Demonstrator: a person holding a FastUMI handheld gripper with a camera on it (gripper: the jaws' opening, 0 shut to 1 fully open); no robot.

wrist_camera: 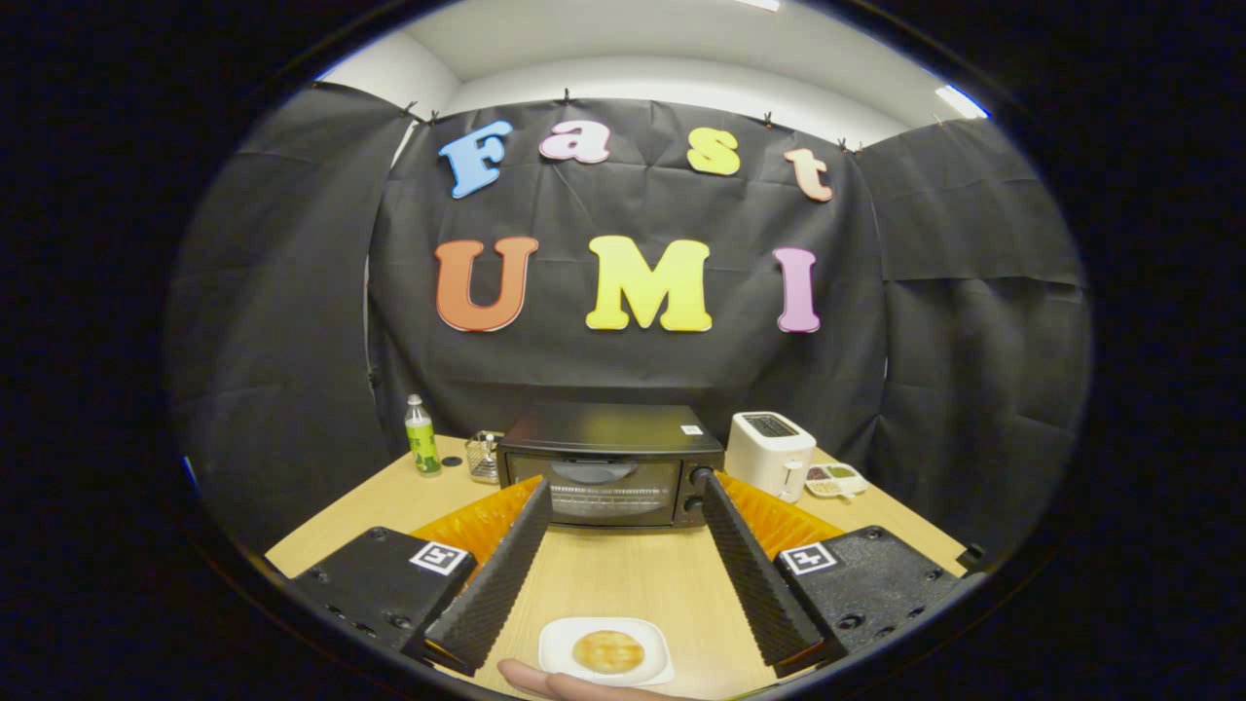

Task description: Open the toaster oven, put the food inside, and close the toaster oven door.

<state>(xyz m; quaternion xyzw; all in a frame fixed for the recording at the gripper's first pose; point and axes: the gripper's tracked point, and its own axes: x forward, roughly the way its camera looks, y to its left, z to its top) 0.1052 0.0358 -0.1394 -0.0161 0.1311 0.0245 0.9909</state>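
Oven [611,467] apparently still shut; opening step pending. Tongs [623,501] wide, empty, bun [607,650] between them. Next: reach the door top.

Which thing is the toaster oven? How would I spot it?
Look at the wooden table, beyond the open gripper. At its back stands the toaster oven, a black box with a closed glass door and two knobs. The white toaster beside it is smaller with slots on top.
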